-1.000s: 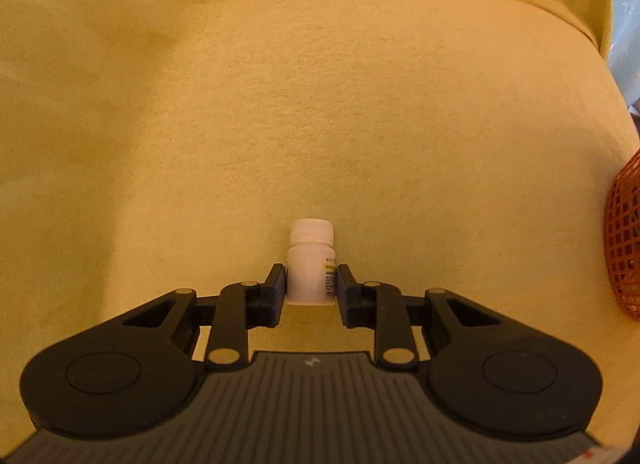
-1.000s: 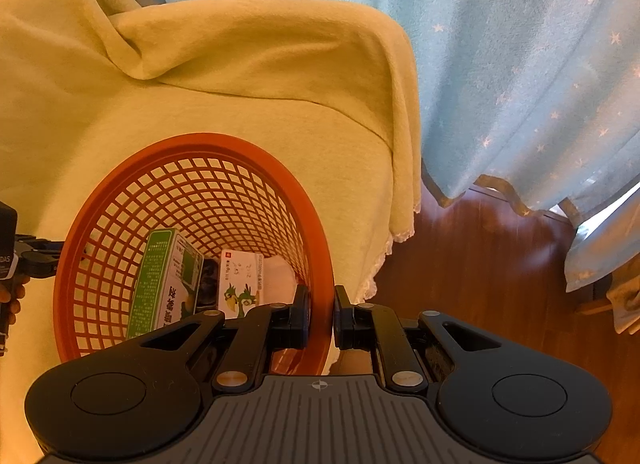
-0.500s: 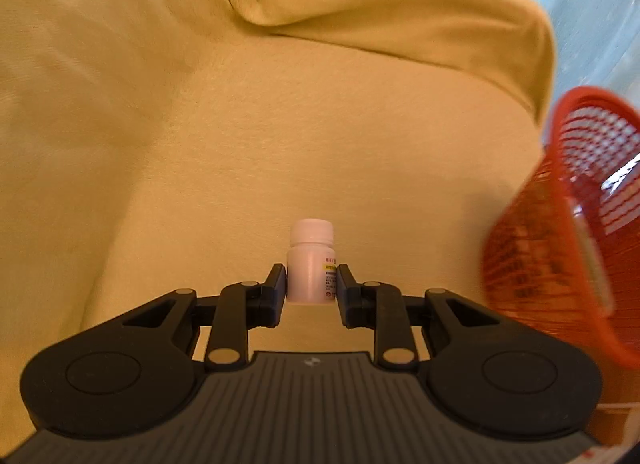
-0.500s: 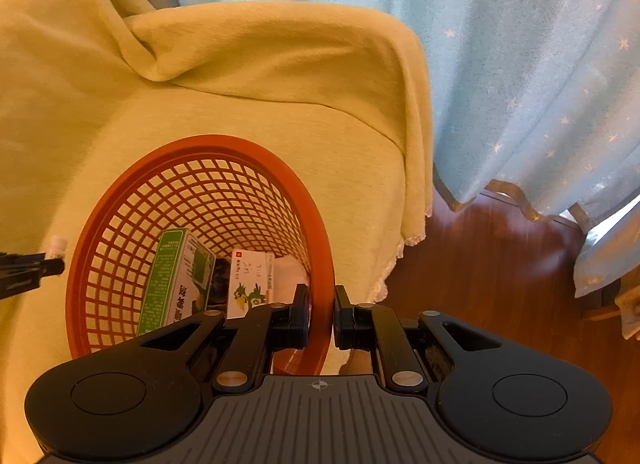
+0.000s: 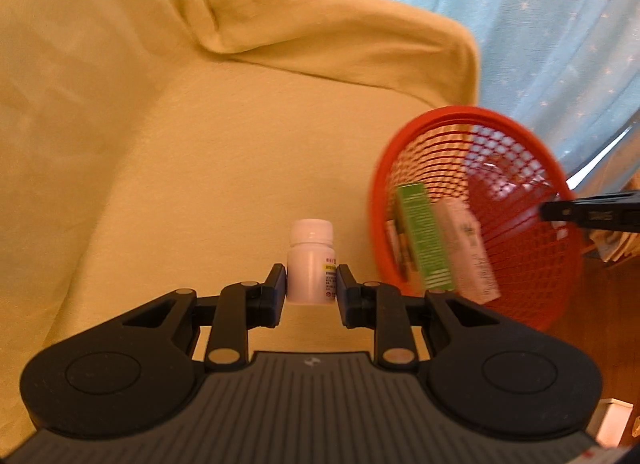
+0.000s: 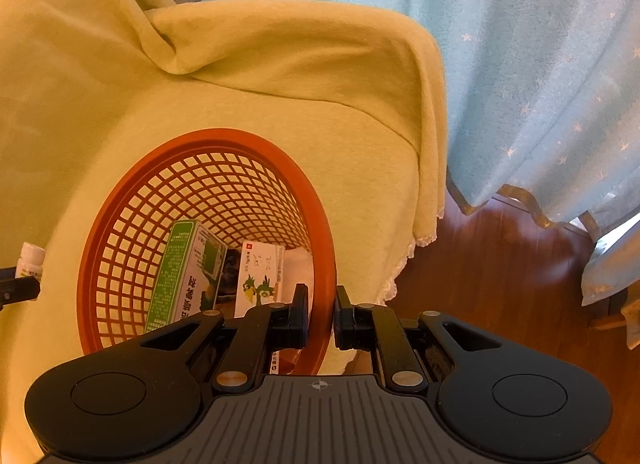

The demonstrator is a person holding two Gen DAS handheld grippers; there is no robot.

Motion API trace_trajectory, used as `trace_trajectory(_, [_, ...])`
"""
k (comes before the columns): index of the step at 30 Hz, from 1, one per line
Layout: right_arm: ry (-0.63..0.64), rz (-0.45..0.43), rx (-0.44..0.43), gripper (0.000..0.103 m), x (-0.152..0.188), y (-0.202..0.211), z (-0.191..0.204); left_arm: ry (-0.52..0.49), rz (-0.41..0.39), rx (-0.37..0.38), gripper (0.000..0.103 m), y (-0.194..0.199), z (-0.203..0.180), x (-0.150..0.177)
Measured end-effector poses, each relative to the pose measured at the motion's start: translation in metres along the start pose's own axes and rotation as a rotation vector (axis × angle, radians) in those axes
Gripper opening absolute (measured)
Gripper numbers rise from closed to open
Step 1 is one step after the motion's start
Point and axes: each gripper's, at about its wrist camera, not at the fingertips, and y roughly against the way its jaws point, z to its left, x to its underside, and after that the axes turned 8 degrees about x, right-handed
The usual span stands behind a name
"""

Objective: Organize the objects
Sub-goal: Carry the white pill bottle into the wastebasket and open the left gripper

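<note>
My left gripper [image 5: 311, 284] is shut on a small white pill bottle [image 5: 311, 260] with a white cap, held upright above the yellow-covered seat. The same bottle [image 6: 29, 260] shows at the left edge of the right wrist view. An orange mesh basket [image 5: 516, 232] is tilted to the right of the bottle, apart from it. My right gripper [image 6: 321, 314] is shut on the basket's rim [image 6: 324, 264]. Inside lie a green box [image 6: 178, 276], a white box with green birds [image 6: 260, 278] and something dark between them.
A yellow blanket [image 6: 260, 76] covers the chair's seat, back and armrest. A pale blue star-printed curtain [image 6: 520, 64] hangs behind and to the right. A dark wooden floor [image 6: 500, 284] lies beyond the seat's right edge.
My left gripper has swung right with the bottle, so the basket has come into its view. The basket has shifted a little in the right wrist view, and the bottle now shows there.
</note>
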Motion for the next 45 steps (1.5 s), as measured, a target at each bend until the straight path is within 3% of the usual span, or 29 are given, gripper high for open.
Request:
trace_trajectory(25, [0.05,-0.009,-0.036,0.01,0.008,0.002,0.004,-0.001,0.039,0.054,0.022,-0.019,-0.072,-0.018])
trace_trajectory(45, [0.043,-0.009,-0.05,0.01,0.009,0.003,0.003,-0.022,0.044,0.081,0.022,-0.035,-0.09,-0.034])
